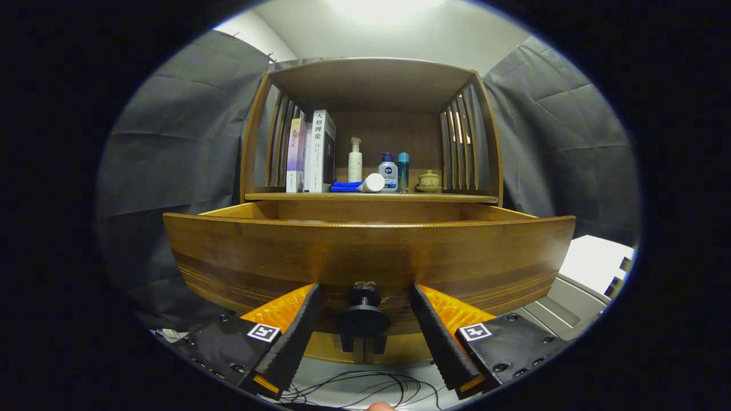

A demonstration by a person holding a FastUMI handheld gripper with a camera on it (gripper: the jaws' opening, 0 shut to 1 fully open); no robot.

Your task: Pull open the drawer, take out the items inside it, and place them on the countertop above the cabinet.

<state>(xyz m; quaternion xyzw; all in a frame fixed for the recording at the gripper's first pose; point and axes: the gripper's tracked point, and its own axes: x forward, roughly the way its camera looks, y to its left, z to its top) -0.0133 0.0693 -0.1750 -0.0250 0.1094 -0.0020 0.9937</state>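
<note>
The gripper hangs open, fingers either side of the knob without touching; the drawer stands pulled out below the bench.

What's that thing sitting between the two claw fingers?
The drawer's round black knob, on the pulled-out drawer front. The open claw straddles it without touching, in the gripper view.

Gripper held level and pointing forward, both fingers spread wide apart, tips angled slightly inward, pressing on nothing, a fingertip of the person's hand below.
</note>
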